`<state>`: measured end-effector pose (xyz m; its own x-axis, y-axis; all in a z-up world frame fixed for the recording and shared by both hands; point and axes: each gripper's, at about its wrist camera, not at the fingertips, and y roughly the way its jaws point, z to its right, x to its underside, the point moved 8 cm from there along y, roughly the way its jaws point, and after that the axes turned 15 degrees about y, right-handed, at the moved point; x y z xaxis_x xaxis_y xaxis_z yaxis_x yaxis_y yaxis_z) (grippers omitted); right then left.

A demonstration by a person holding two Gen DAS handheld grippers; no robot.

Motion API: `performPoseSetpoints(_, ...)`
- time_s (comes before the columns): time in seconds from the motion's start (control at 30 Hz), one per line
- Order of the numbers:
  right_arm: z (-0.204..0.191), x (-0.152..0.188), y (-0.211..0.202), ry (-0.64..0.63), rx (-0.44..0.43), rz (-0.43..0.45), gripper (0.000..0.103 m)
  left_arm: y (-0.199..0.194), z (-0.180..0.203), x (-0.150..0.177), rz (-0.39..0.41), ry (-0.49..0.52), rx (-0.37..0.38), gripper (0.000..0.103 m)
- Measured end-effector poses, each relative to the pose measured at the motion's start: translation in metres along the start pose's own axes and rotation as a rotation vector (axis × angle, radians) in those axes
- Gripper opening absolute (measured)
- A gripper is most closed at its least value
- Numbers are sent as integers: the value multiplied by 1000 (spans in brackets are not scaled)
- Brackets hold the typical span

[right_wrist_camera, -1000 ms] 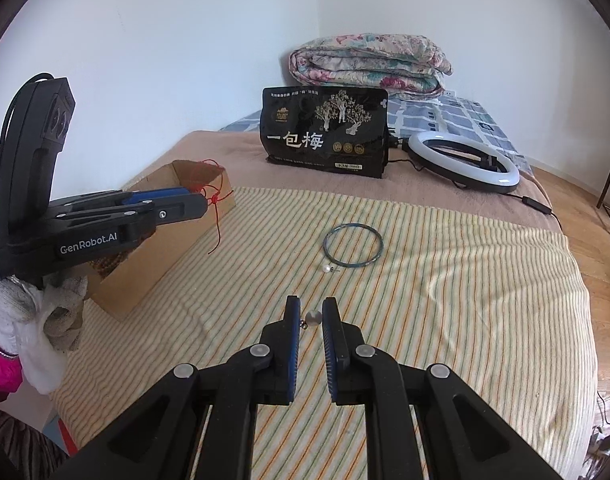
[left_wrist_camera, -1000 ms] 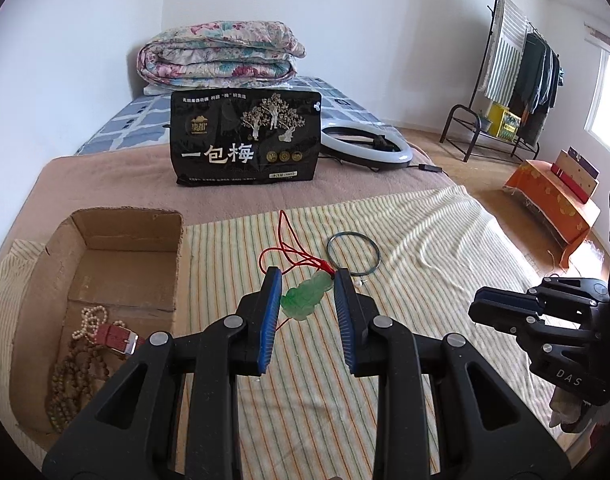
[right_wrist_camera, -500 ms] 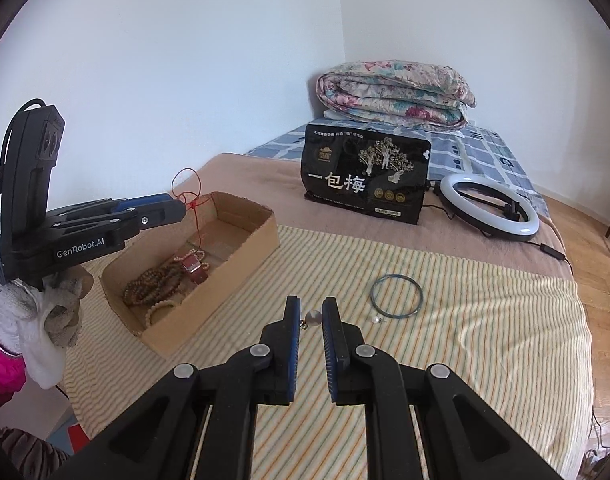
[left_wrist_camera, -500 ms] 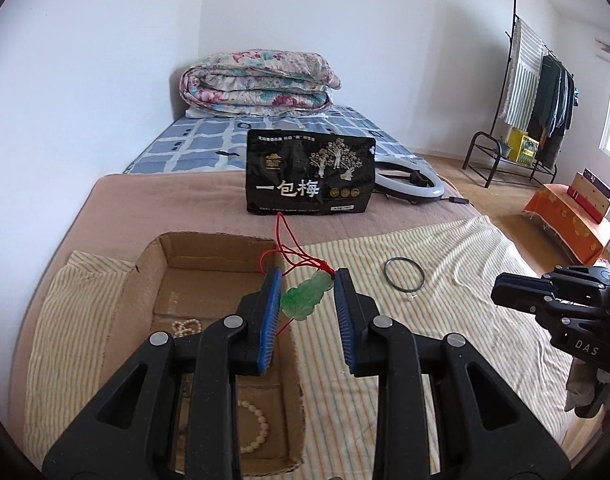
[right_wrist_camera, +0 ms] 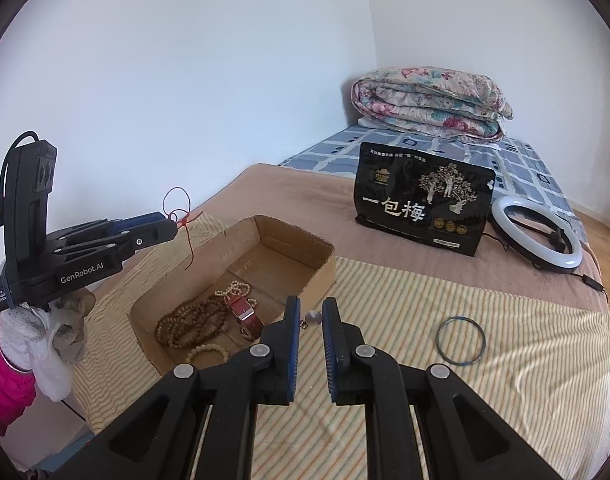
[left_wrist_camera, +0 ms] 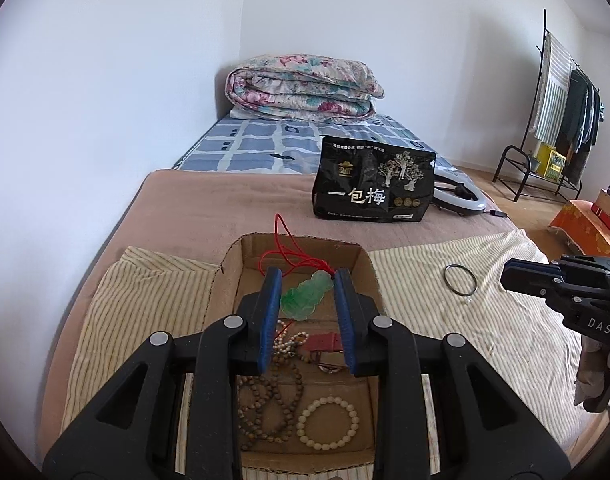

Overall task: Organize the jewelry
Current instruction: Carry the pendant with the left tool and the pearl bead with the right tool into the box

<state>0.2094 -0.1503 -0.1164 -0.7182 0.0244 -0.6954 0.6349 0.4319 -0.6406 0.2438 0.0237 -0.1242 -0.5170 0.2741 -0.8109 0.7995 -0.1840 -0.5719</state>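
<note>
Right, my left hand-held gripper (left_wrist_camera: 308, 297) is closed on the jade pendant (left_wrist_camera: 306, 295), held above the cardboard box (left_wrist_camera: 369, 264), over its near half, red cord (left_wrist_camera: 284, 249) trailing toward the far wall. I'd lower first so the cord falls inside the box, then release. My right hand-held gripper (right_wrist_camera: 309, 317) pinches a small pearl earring (right_wrist_camera: 313, 317) just beside the box. Farther right of the box, a dark bangle (right_wrist_camera: 461, 341) waits on the bed (right_wrist_camera: 405, 312).

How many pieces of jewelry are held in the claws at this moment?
2. A green pendant is gripped in the left claw, above the cardboard box; a small pearl piece is gripped in the right claw.
</note>
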Motion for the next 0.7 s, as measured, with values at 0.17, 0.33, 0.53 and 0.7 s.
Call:
performPoseSetpoints(0.17, -11, -6, 21, -3, -11, -16, 9, 11, -15, 4, -14, -14, -14, 26)
performPoseSetpoints(0.33, -17, -12, 44, 3, -22, -33, 9, 26, -23, 6, -25, -25, -9, 26)
performPoseSetpoints(0.53, -21, -19, 68, 19, -25, -51, 9, 45, -29, 7, -44, -35, 5, 26)
performPoseSetpoints(0.7, -22, -19, 87, 20, -10, -67, 9, 60, -33, 11, -61, -45, 9, 26)
